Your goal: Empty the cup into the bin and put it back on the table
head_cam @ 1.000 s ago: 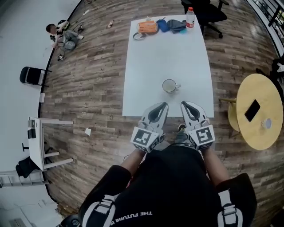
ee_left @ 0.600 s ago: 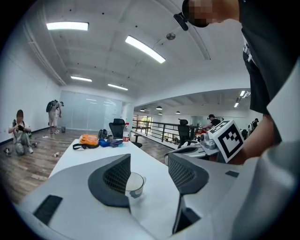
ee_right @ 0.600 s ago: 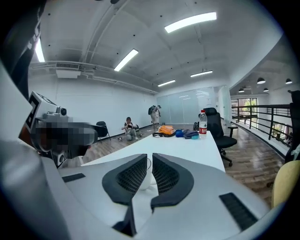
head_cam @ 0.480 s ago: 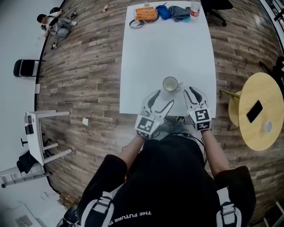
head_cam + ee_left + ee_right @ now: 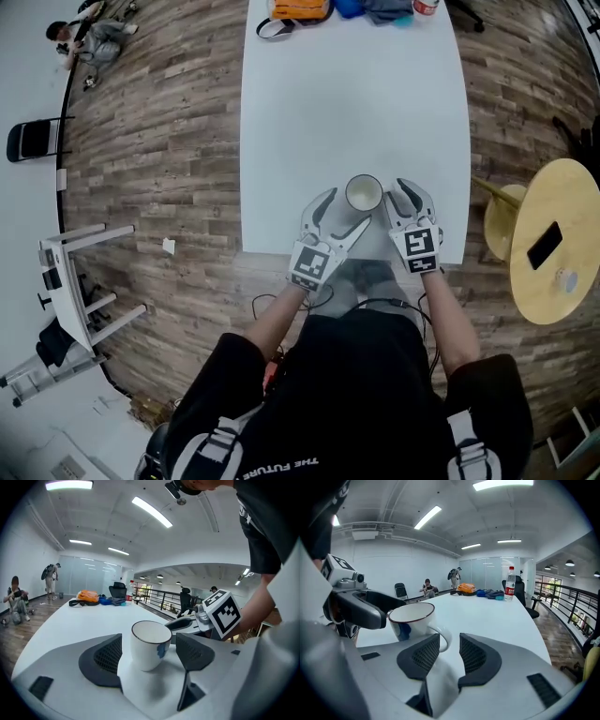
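- The white cup [image 5: 364, 193] stands upright near the table's [image 5: 356, 103] near edge.
- The left gripper [image 5: 339, 214]: jaws opening, cup between them, not clamped.
- The right gripper [image 5: 409, 199]: jaws opening, handle just ahead.
- No bin in view; lifting, emptying and returning all seem left.

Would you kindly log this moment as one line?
left tool: opening, around cup | right tool: opening, at handle | cup: upright on table

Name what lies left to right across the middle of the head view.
Black folding chair → paper scrap on the floor → left hand-held gripper, jaws opening with the cup between them → the cup itself → right hand-held gripper, jaws opening, cup's handle at their tips → round wooden table.
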Motion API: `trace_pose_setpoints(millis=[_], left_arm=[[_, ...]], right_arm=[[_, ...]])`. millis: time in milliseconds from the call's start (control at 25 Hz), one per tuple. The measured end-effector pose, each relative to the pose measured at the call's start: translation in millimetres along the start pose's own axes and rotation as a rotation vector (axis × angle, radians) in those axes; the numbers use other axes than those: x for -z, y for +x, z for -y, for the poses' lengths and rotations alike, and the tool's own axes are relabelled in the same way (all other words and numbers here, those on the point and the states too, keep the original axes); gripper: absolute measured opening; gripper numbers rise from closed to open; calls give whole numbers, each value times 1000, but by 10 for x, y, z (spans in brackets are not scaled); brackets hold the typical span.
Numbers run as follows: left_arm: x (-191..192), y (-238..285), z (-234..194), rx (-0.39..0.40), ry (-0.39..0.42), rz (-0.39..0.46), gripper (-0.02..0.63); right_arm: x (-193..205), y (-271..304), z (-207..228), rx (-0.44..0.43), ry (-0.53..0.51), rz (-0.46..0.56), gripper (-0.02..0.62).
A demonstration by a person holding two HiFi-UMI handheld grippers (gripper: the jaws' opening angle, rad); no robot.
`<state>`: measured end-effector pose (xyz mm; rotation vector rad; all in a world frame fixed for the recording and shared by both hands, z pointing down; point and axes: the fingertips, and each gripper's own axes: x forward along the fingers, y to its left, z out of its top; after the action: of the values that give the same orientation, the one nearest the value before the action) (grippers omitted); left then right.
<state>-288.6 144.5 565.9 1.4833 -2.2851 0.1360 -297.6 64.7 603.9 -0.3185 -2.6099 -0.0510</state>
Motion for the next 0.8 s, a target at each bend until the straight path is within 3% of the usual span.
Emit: trace_pose_setpoints(millis=[160,200,280,440,800], left_arm=[[80,92,-53,18,5,-2,351],[100,92,-63,21,3,-3,351],[126,86,-83,28,6,-3,351],[89,43,-113,45,18,4,351],[-462,-70,61,161,106,99,361]], right_arm=[[34,166,84,-16,7,22,121],[36,188,71,-31,21,32,94],[44,228,67,-50,91,49,57],[9,235,72,-38,195,57,46],[-630,-218,90,14,335,161,44]])
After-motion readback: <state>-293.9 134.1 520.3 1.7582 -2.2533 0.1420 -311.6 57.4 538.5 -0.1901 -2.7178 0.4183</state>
